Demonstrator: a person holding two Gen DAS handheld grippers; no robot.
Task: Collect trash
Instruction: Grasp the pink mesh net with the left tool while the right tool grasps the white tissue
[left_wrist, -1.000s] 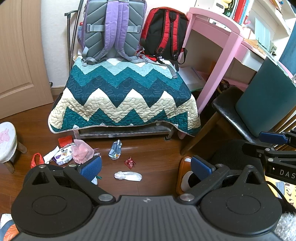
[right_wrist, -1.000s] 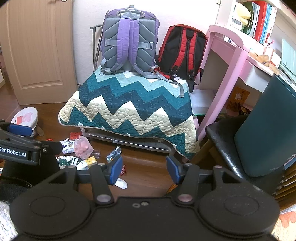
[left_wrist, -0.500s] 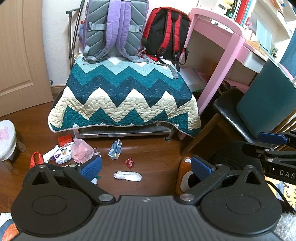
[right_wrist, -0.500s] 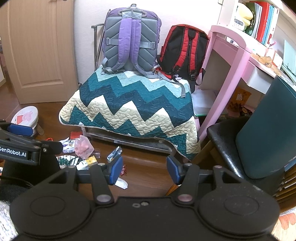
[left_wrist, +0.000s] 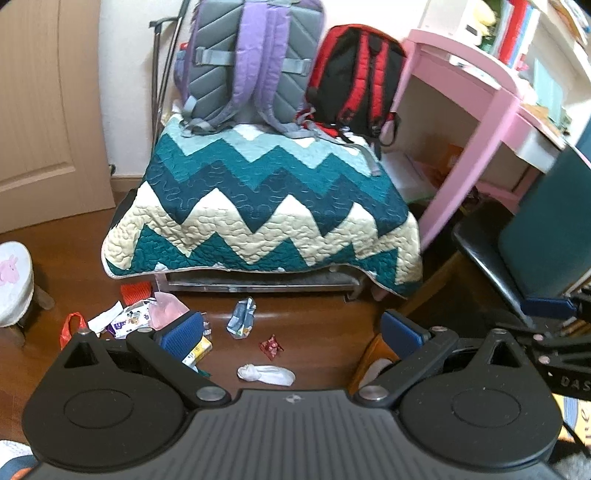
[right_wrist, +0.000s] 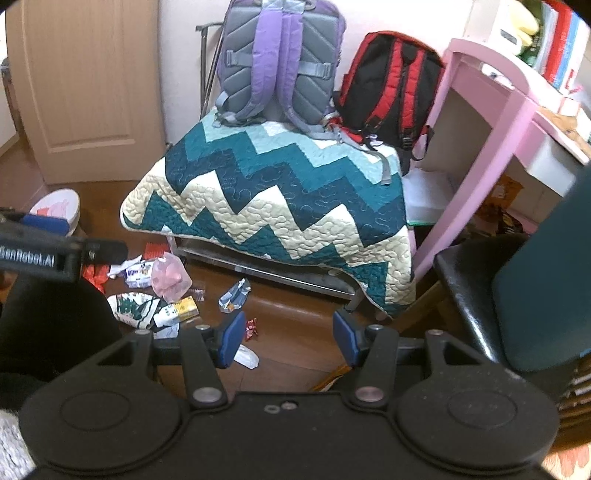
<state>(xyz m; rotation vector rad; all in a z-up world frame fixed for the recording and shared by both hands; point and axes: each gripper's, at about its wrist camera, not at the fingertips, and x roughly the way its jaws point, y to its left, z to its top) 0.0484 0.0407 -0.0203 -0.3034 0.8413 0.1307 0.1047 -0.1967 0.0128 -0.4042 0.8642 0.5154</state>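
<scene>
Item: crumpled white tissue wad (left_wrist: 266, 374) on the floor; probably light and soft, pinch mid-body. My left tool (left_wrist: 291, 334) and right tool (right_wrist: 289, 341): both released, empty.

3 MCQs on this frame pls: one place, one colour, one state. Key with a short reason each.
1. Where does the white wad lie?
A. on the quilt
B. on the floor
C. on the stool

2. Which colours is the backpack nearest the pink desk?
A. red and black
B. yellow and blue
C. all white

3. How is the left claw?
A. shut on a wrapper
B. open, holding nothing
C. shut, holding nothing

Key:
1 B, it rests on brown floorboards in front of the quilt.
2 A, red straps on a black body.
3 B, blue pads wide apart with floor showing between.
</scene>
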